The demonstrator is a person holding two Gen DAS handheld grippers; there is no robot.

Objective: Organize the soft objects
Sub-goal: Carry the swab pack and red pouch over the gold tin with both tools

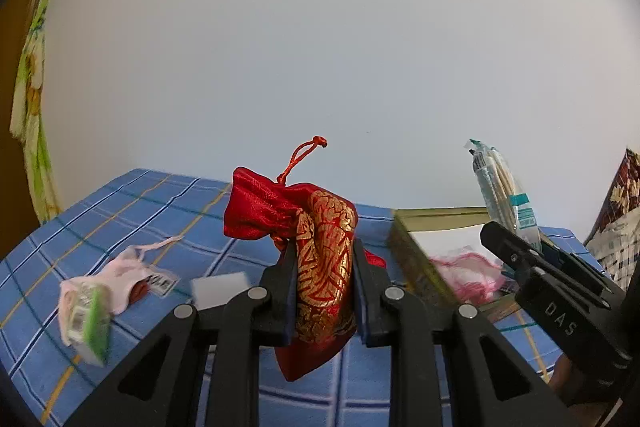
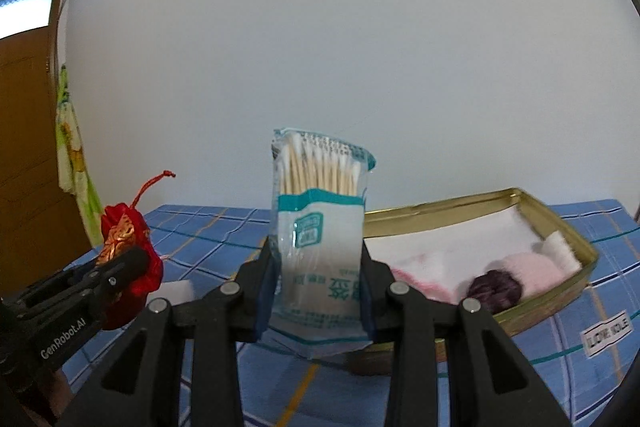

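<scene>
Red-and-gold drawstring pouch [image 1: 320, 267] sits nearest the left camera, pinched at its middle between the pads of the left hand-held gripper [image 1: 325, 291], clear of the desk [image 1: 132, 203] with its lower end hanging free and its cord loop [image 1: 304, 155] standing up. The right hand-held gripper [image 2: 318, 291] is clamped on a clear pack of cotton swabs [image 2: 320, 227], held upright, swab heads on top.

Beyond the right gripper, a gold-rimmed tin tray [image 2: 568, 227] rests on the blue checked cloth. It already contains a white cloth [image 2: 460, 235], a pink soft item [image 2: 536, 267] and a dark purple bundle [image 2: 494, 287]. To the left lie a pale pink fabric piece [image 1: 120, 275], a green-and-white packet [image 1: 90, 319] and a white pad [image 1: 220, 289], all outside the tray. A plain wall closes the view.

Assessment: both items appear to be in transit to the tray. For a sound placement, carry each item over the rim before lowering, as the pouch's hanging end could catch the near wall. Set the pouch into the bare white area, apart from the purple bundle. Lay the swab pack flat, since it would likely topple if released upright. Bring the grippers in one at a time; they are close together.
</scene>
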